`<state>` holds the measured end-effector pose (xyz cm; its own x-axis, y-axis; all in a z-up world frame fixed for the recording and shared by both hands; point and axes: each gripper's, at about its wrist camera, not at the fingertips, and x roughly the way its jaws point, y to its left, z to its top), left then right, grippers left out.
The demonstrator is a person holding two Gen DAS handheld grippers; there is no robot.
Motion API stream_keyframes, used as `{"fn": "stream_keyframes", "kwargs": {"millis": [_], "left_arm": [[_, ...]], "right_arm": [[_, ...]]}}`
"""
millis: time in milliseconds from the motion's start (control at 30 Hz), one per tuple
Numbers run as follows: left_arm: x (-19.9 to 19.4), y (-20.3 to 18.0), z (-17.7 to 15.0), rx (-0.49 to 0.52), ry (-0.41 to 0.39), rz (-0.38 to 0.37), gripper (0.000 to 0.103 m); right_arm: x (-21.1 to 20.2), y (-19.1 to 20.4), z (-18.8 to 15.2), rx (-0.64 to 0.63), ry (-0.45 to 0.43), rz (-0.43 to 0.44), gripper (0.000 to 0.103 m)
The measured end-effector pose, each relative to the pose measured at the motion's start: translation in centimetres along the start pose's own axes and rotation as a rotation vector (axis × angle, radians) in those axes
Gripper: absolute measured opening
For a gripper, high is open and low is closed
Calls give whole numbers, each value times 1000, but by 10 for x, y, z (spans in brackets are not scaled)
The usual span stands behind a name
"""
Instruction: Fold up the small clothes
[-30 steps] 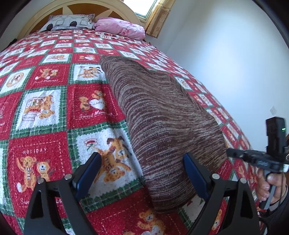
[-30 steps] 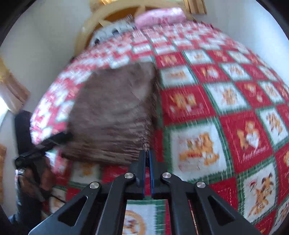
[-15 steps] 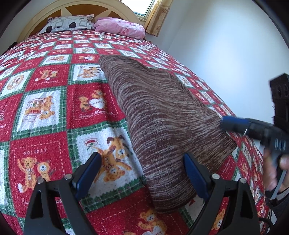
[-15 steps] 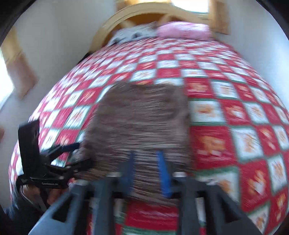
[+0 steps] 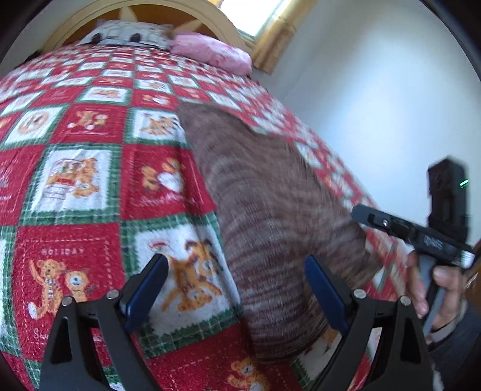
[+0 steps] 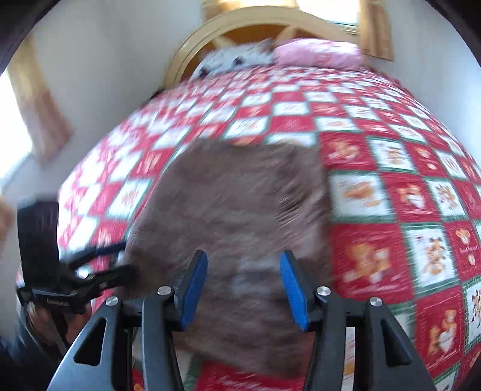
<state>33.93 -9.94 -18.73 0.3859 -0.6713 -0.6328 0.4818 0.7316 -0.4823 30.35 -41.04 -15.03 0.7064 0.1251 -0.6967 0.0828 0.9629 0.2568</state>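
Note:
A brown striped knit garment [image 5: 264,195] lies folded flat on the red, white and green teddy-bear quilt [image 5: 75,180], its long side running away from me. My left gripper [image 5: 236,264] is open wide above the garment's near left edge, holding nothing. To its right, a hand [image 5: 445,288] holds the right gripper [image 5: 369,218] by the garment's right edge. In the right wrist view the right gripper [image 6: 243,264] is open above the garment [image 6: 240,195], with nothing pressed between its blue pads [image 6: 195,282]. The left gripper [image 6: 124,258] sits at the garment's left edge, blurred.
A pink pillow [image 5: 216,54] and a patterned white one [image 5: 129,33] lie at the yellow headboard [image 6: 240,21]. A pale wall [image 5: 375,105] runs along the bed's right side. The quilt [image 6: 390,210] stretches wide beyond the garment.
The right gripper went from shut to open and swung from the garment's corner to above its near edge. The left gripper stayed open and nearly still.

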Motion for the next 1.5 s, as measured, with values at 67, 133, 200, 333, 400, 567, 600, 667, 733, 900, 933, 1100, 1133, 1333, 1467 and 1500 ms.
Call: {"fn": "stream_keyframes", "kwargs": {"millis": [67,133,200,333,400,567,600,667,733,900,933,1100,1133,1333,1467,1500], "left_arm": [[-1,8,2,-46,-14,-21,95],[1,9,3,-62,-10,-39,95],[5,4,2,-36,-3,-37,93],[12,-9,3,15,-4,-55,93],[22,-9,3,18,36,-51,87],[26,-2,6,-7,49,-82,77],[27,-2,6,-7,55,-84,75],[30,-2,5,-4,72,-97,60],[35,-4,4,7,102,-103,55],[38,-18,2,67,118,-52,55],[37,-18,2,69,116,-51,49],[27,-17,0,71,92,-43,29],[26,-20,-1,79,86,-35,27],[0,-22,-5,50,84,-53,24],[-21,-29,-7,78,65,-30,24],[-33,-28,-9,79,58,-19,24]], "right_arm": [[0,-21,9,66,-13,13,52],[6,-39,19,115,-16,32,56],[17,-55,29,163,-10,61,65],[43,-74,40,227,17,107,66],[60,-80,45,247,38,136,66],[95,-81,51,238,63,165,65],[99,-79,53,223,59,166,65],[103,-77,56,218,58,177,65],[108,-73,55,201,60,214,62],[114,-75,51,218,68,231,27],[114,-78,50,238,68,249,23],[96,-58,51,212,18,217,18],[93,-56,50,210,8,214,18],[60,-31,53,166,-45,242,17],[43,-7,53,146,-62,277,17],[38,-3,50,144,-66,287,17]]}}
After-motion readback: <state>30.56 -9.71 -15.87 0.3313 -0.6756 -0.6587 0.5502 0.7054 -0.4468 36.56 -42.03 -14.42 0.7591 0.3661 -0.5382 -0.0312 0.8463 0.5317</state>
